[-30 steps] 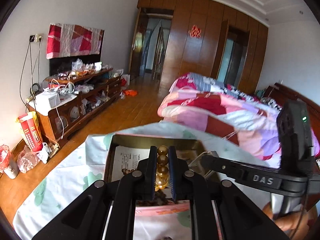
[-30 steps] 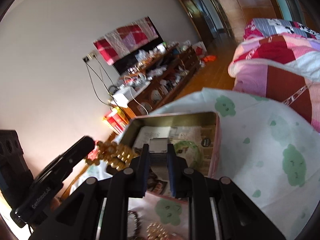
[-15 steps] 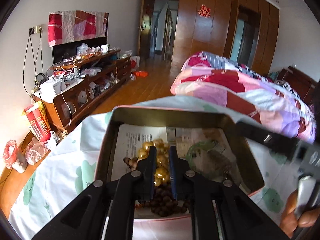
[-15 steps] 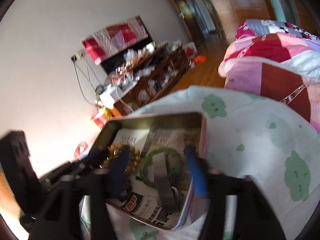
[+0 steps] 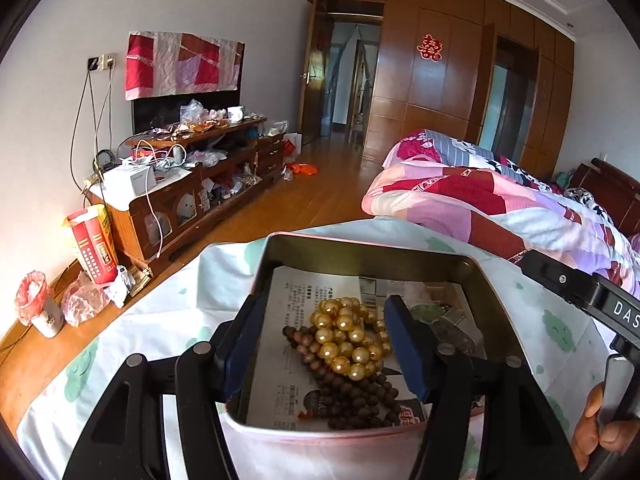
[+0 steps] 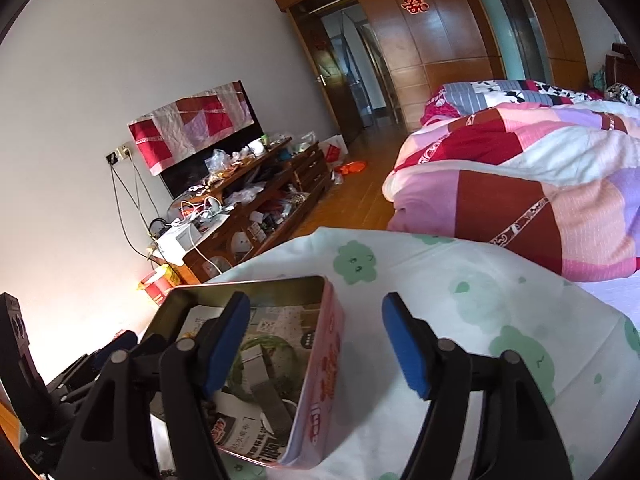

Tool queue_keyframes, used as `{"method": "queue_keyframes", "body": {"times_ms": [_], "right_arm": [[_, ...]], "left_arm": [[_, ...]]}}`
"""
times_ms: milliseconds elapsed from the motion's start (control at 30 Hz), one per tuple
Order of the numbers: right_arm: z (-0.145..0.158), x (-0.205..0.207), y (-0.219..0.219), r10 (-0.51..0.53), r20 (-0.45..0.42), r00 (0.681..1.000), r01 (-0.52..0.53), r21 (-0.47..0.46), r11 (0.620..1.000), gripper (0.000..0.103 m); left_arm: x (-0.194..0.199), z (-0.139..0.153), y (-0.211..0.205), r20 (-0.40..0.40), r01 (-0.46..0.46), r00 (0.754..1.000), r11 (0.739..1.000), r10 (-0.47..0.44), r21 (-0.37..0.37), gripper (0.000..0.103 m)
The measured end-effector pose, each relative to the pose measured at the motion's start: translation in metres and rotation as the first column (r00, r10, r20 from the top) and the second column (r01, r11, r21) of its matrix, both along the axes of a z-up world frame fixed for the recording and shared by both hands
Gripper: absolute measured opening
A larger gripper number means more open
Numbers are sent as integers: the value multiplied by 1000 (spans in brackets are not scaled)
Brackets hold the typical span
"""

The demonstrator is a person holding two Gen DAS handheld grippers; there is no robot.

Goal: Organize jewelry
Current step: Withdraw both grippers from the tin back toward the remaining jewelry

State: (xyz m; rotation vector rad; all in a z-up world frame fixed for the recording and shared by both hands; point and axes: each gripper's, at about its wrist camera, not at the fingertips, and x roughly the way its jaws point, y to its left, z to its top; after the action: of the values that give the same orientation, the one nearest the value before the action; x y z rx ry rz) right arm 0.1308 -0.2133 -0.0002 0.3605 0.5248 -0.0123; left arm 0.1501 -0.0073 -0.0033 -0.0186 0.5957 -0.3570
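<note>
The left hand-held gripper (image 5: 326, 344) has its blue-padded jaws spread wide and still opening. They sit low over a rectangular metal tin with a pink outside (image 5: 360, 252), and nothing is pinched: the pads stand apart on either side of a bunched strand of glossy gold round beads (image 5: 348, 336), not touching it. That gold strand lies loose inside the tin, piled on top of a string of dark brown wooden beads (image 5: 352, 396) that trails toward the near wall. The bottom of the tin is lined with a printed paper sheet (image 5: 296, 300).

The right hand-held gripper (image 6: 316, 344) is spread too, its jaws also opening and holding nothing. Its left pad hangs over the tin's inside, its right pad is out over the cloth, and the tin's pink side wall (image 6: 330, 364) is in the gap between them. Under that left pad there's a pale green bangle (image 6: 276, 346) and a grey metal watch band (image 6: 272, 396) on the paper.

The tin rests on a white cloth printed with green cloud shapes (image 6: 460, 304). Beyond that is a bed with a pink and red patchwork quilt (image 6: 520, 168), and along the wall a cluttered wooden TV cabinet (image 5: 192, 188).
</note>
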Motion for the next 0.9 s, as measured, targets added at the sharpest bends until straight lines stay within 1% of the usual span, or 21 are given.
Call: {"method": "queue_keyframes", "body": {"times_ms": [133, 200, 333, 433, 600, 667, 700, 767, 833, 900], "right_arm": [[5, -10, 2, -8, 13, 1000, 9, -30, 1000, 72], [8, -19, 4, -13, 21, 1000, 14, -51, 999, 76], [6, -34, 8, -12, 8, 1000, 13, -84, 996, 76], [0, -44, 7, 1, -11, 1000, -2, -72, 997, 76], [-5, -57, 6, 10, -28, 1000, -12, -71, 997, 76], [-6, -60, 7, 17, -38, 999, -20, -60, 998, 76], [-6, -63, 7, 23, -44, 999, -25, -57, 998, 75], [-7, -69, 8, 36, -53, 998, -39, -61, 997, 70], [-9, -75, 11, 50, -69, 996, -55, -67, 996, 68], [-15, -83, 13, 71, -102, 992, -78, -64, 995, 64]], "left_arm": [[-11, 3, 6, 3, -3, 1000, 1000, 3, -13, 63], [-18, 3, 9, -5, -3, 1000, 1000, 3, -15, 63], [-28, -1, 15, -25, -6, 1000, 1000, 6, -15, 63], [-36, -4, 20, -42, -18, 999, 1000, 17, -22, 63], [-47, -8, 31, -87, -29, 996, 998, 23, -64, 63], [-52, -7, 33, -88, -34, 996, 997, 27, -72, 63], [-56, -7, 34, -85, -35, 996, 997, 29, -72, 63], [-61, -7, 36, -85, -33, 996, 997, 27, -64, 63], [-67, -8, 38, -90, -30, 996, 998, 25, -49, 63], [-72, -12, 41, -99, -27, 995, 999, 24, -37, 63]]}}
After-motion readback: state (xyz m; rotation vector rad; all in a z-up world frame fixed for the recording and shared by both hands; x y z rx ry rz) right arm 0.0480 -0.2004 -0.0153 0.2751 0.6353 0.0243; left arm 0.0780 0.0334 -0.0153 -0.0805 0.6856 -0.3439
